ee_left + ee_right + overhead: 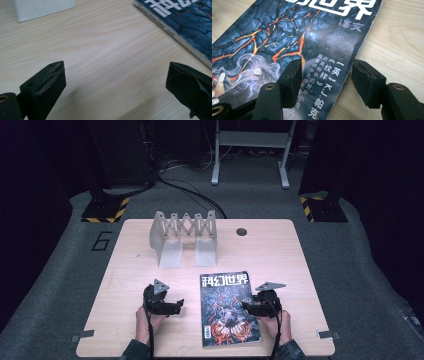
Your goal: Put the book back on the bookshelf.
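Note:
A magazine (227,307) with a dark lava-crack cover and white title letters lies flat on the wooden table (280,260), near the front edge. My right gripper (246,306) is at its right edge, open. In the right gripper view the gripper (327,72) has one jaw over the cover (287,37) and the other over bare wood. My left gripper (177,306) rests left of the magazine, apart from it. In the left gripper view the gripper (115,75) is wide open over bare wood, and the magazine's spine corner (185,20) lies at the upper right.
A pale folding accordion rack (184,232) stands at the back of the table; its white foot (42,8) is at the top left of the left gripper view. A round cable hole (241,231) lies right of the rack. Stands and cables sit on the floor beyond.

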Demonstrator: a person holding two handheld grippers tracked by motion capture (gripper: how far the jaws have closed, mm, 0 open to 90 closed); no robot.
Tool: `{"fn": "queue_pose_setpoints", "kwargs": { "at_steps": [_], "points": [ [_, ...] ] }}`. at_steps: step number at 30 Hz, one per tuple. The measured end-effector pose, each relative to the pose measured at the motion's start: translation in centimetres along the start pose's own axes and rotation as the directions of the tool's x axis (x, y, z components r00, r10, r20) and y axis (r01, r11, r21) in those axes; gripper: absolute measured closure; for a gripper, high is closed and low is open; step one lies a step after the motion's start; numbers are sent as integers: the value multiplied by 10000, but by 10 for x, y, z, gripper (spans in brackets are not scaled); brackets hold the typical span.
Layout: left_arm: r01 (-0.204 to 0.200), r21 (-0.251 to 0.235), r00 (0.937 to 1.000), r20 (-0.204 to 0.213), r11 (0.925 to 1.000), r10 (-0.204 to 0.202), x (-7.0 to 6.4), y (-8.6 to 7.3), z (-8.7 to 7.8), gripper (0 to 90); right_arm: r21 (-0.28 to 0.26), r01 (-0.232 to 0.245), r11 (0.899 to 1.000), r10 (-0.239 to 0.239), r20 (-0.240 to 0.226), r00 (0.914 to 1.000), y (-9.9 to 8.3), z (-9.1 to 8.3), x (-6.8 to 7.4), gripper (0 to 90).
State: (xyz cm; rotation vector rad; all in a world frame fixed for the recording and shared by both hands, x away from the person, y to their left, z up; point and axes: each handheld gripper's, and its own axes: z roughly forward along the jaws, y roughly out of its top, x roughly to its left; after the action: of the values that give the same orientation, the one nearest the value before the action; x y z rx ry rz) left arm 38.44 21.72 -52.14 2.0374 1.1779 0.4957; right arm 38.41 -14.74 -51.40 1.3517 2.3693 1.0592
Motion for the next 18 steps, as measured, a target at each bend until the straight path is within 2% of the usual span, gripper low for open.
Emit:
{"fn": "queue_pose_setpoints", "kwargs": {
  "at_steps": [2, 4, 7, 12, 13, 14, 15, 18],
  "points": [
    [-402, 111, 9991, -96, 9991, 403, -7, 3, 4, 24, 75, 3, 10000, -3, 11, 10000, 1, 1, 2, 413],
    [-728, 336, 9973, 45, 9968, 727, -13, 5, 8, 24, 77, 12, 10000, -12, 8, 10000, 2, 2, 4, 413],
    [-920, 463, 9958, 39, 9947, 919, -21, 7, 13, 22, 101, 46, 9999, -46, 11, 10000, 3, 3, 7, 413],
    [-965, 549, 9953, 61, 9938, 963, -24, 7, 19, 17, 109, 139, 9998, -138, -13, 9999, 4, 5, 11, 413],
    [-969, 542, 9953, 84, 9938, 966, -23, 7, 19, 16, 169, -76, 9998, 76, -20, 10000, 4, 6, 14, 413],
    [-977, 630, 9952, 98, 9932, 973, -23, 8, 20, 0, 72, 64, 10000, -65, 20, 10000, 4, 7, 15, 408],
    [-821, 596, 9965, 190, 9948, 811, -21, 8, 21, 0, 28, 105, 9999, -106, 94, 9999, 5, 8, 17, 404],
    [-891, 621, 9958, 264, 9941, 876, -19, 8, 21, 0, 57, -63, 10000, 62, 161, 9999, 5, 8, 19, 402]
  ]
}}
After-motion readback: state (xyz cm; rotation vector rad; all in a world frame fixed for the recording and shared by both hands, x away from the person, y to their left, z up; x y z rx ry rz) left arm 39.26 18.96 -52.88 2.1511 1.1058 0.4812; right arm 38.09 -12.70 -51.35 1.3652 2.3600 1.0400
